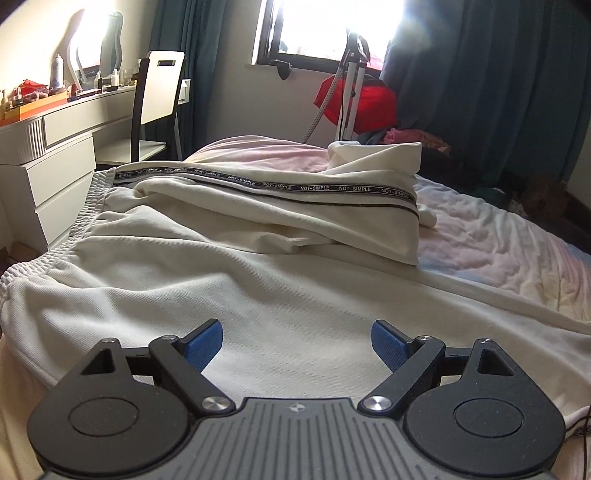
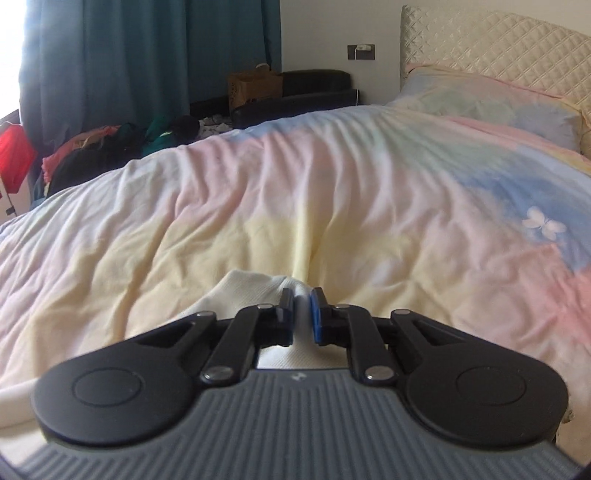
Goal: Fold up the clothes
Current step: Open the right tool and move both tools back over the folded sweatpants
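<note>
Blue-padded left gripper (image 1: 296,345) is hovering with jaws wide apart over cream track pants (image 1: 207,266) lying spread on the pastel duvet (image 1: 498,254). Right gripper (image 2: 302,314) is clamping a fold of that cream fabric between closed pads

1. A bright window (image 1: 325,29) stands in the far wall; strong daylight washes it out.
2. Dark teal curtains (image 1: 491,81) hang on both sides of it.
3. A white dresser (image 1: 55,147) with drawers stands by the left wall, with bottles on top and a chair (image 1: 159,99) beside it.
4. The bed (image 2: 295,192) has a pastel cover and a quilted cream headboard (image 2: 491,40).
5. Past the far edge of the bed lie a pile of clothes (image 2: 110,144) and a cardboard box (image 2: 255,86).
</note>
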Demonstrator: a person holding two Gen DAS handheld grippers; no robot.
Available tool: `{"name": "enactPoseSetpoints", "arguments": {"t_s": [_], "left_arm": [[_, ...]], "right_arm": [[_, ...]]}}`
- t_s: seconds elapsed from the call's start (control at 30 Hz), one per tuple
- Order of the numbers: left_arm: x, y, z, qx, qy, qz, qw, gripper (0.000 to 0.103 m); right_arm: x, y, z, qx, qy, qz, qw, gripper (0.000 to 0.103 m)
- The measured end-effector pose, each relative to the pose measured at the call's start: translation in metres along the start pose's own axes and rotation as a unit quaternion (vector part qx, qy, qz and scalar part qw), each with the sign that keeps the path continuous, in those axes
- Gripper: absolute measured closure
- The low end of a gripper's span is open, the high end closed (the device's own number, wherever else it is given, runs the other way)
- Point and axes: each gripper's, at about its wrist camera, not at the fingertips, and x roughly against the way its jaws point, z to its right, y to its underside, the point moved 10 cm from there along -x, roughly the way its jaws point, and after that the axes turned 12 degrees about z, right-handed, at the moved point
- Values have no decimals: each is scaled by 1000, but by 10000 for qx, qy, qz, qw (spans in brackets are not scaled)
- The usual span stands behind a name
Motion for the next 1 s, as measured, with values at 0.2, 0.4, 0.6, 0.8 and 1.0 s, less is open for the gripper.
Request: {"name": "enactPoseSetpoints", "arguments": {"t_s": [0.2, 0.4, 0.6, 0.8, 1.0], "left_arm": [[2, -5, -1, -38, -55, 162, 9998, 14], [9, -9, 2, -124, -25, 394, 9991, 14], [17, -11, 7, -279, 12, 596, 9978, 14], [33, -17, 9, -605, -69, 925, 9938, 14], [52, -21, 16, -781, 43, 1049, 9914, 14]], "right_arm": [[33, -23, 10, -108, 391, 416, 9983, 85], [97, -66, -3, -204, -277, 1176, 9925, 0], [163, -81, -27, -468, -1445, 1185, 9813, 0], [217, -63, -45, -810, -2256, 841, 9672, 0], [252, -46, -60, -813, -2521, 550, 9627, 0]]}}
